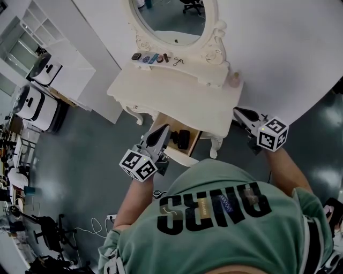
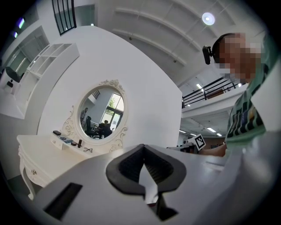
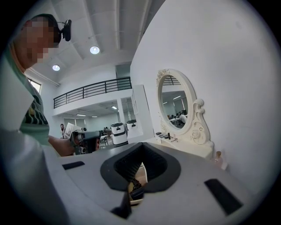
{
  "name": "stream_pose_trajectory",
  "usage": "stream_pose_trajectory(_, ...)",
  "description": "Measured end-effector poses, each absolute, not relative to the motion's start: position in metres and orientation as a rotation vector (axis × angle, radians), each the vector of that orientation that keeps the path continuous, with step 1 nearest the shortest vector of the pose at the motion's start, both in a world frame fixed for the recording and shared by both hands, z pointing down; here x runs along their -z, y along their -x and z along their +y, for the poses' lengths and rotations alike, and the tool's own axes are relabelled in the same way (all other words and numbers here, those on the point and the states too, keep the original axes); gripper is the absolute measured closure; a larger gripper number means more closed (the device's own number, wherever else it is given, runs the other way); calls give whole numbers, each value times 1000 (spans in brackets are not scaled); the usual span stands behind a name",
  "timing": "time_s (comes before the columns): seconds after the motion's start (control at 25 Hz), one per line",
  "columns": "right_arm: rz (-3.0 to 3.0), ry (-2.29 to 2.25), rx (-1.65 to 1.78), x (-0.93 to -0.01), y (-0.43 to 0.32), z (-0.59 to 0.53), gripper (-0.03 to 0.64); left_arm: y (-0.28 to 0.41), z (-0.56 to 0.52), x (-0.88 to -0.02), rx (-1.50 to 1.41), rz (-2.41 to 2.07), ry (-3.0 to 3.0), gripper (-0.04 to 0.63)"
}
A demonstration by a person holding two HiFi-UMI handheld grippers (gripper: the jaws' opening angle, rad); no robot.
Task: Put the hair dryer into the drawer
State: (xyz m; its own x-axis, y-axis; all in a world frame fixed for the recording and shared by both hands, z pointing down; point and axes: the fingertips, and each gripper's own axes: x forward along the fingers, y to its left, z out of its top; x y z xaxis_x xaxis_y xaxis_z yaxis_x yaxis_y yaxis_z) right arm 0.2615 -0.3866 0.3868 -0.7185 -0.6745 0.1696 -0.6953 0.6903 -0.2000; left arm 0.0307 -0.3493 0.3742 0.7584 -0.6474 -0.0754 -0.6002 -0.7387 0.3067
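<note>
In the head view the cream dressing table [image 1: 179, 93] has its drawer [image 1: 179, 155] pulled out toward me, and the black hair dryer [image 1: 183, 138] lies inside it. My left gripper [image 1: 164, 129] hovers over the drawer's left side, shut and holding nothing. My right gripper [image 1: 239, 111] is off the table's right corner, apart from the drawer, shut and empty as well. In the left gripper view the left gripper [image 2: 145, 170] points level toward the oval mirror [image 2: 102, 113]. Through the right gripper [image 3: 141, 170] a dark piece of the dryer [image 3: 137, 191] shows in the drawer.
Small items [image 1: 155, 58] line the shelf under the mirror [image 1: 172, 15], and a small bottle [image 1: 235, 80] stands at the table's right end. White wheeled machines [image 1: 36, 103] stand on the grey floor at the left. A curved white wall [image 1: 289, 48] backs the table.
</note>
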Motion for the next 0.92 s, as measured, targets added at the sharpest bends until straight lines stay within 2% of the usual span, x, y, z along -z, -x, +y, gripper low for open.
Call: stream_pose_trajectory(0.92,-2827,-1099,-361,-391,-249,-381,623,-18,-344,-378,284,-1008,-2680,588)
